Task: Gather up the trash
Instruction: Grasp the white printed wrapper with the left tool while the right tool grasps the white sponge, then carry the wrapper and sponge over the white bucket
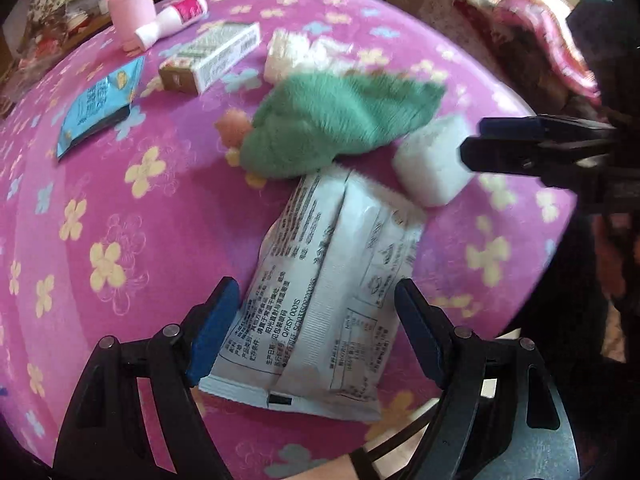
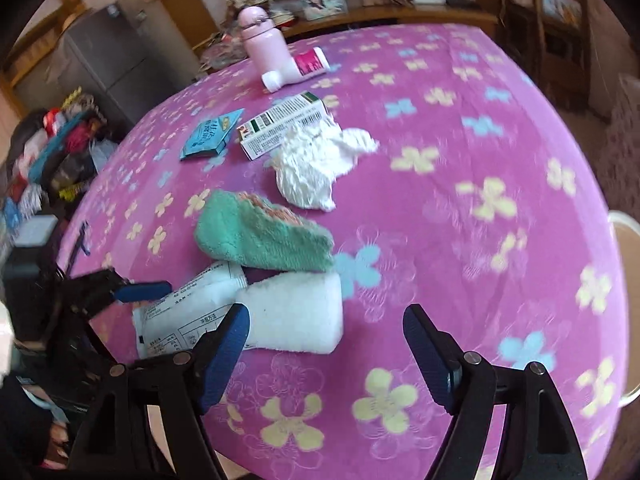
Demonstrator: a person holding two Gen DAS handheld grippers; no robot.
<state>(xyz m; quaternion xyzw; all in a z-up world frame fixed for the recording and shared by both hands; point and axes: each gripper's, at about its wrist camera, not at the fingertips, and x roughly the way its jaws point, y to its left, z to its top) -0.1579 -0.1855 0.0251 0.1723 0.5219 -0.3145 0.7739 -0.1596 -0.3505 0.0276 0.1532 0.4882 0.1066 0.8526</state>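
A grey-white snack wrapper lies flat on the pink flowered tablecloth. My left gripper stands open astride it, with the wrapper between the blue pads and its left edge close to the left pad. A white foam block lies to the right of the wrapper. My right gripper is open just in front of the block, whose near edge is by the left pad. In the left wrist view the right gripper comes in from the right beside the block.
A green fluffy cloth lies behind the block and a crumpled white tissue farther back. Beyond them are a printed carton, a blue sachet, a pink flask and a toppled white-and-pink bottle. The table's edge is near on the right.
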